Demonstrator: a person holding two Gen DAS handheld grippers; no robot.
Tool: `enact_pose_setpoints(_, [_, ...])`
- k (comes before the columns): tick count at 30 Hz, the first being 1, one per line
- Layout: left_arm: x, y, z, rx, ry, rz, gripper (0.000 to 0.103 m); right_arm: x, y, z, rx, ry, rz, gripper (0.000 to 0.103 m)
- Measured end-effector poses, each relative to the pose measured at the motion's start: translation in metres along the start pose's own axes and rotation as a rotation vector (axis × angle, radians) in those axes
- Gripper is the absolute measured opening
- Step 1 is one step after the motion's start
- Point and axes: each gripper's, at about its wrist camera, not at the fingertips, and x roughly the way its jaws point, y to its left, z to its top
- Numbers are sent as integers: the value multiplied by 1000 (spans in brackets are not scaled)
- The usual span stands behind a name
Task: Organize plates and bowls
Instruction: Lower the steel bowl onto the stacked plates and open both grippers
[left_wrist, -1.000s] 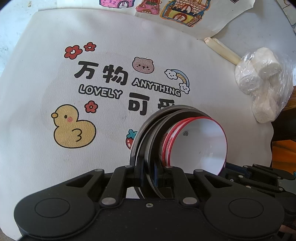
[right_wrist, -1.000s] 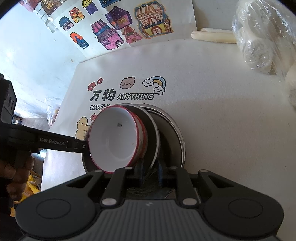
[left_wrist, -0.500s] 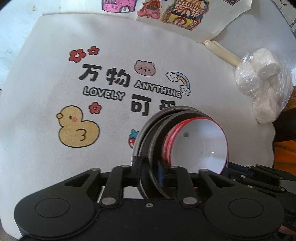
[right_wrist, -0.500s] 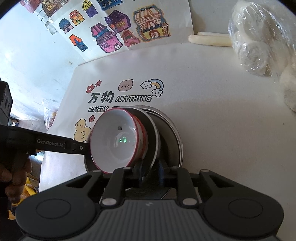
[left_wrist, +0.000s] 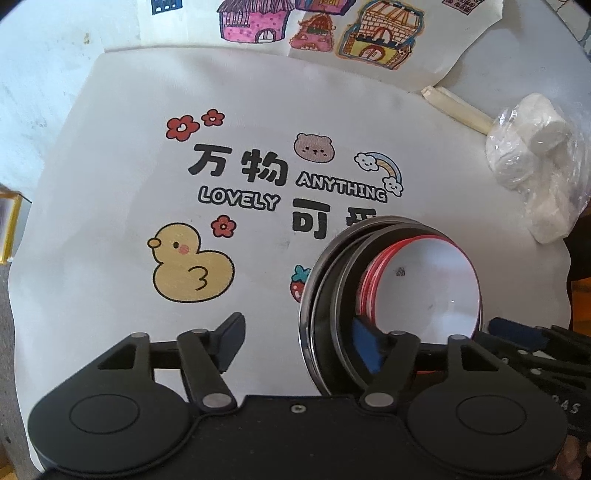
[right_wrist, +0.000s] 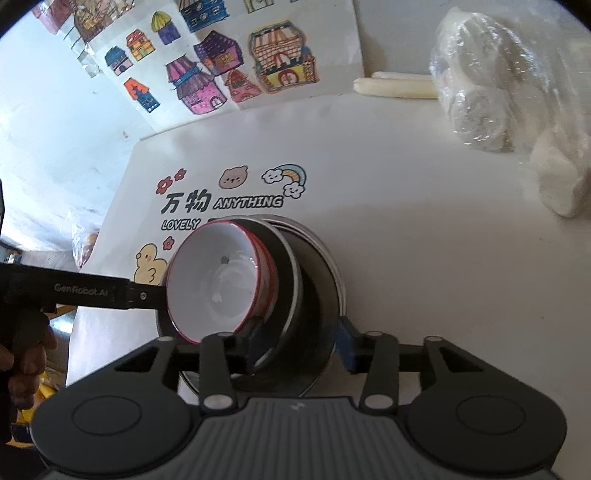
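A stack of two dark metal plates with red-rimmed white bowls nested on top sits on the printed white mat. My left gripper straddles the plates' near rim and its jaws are opening. One pad is inside the plates, the other stands well off to the left, and neither presses. In the right wrist view the same plates and bowls show. My right gripper straddles their rim, jaws opening, pads free of the metal.
A clear bag of white rolls lies at the mat's right, also in the right wrist view as the bag. Cream sticks and coloured house drawings lie behind. A hand holds the left tool.
Both grippers were shut on the plates' rims and have spread their jaws, letting go. The stack now rests on the mat. Both hands stayed nearly in place.
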Motion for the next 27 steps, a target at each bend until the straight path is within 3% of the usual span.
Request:
enact_pose_setpoints(18, [-19, 11, -17, -32, -93, -5, 91, -18, 11, -2, -7, -80, -23, 87])
enact_pose_setpoints(27, [-37, 9, -24, 19, -122, 23, 97, -30, 23, -10, 10, -183, 13, 103])
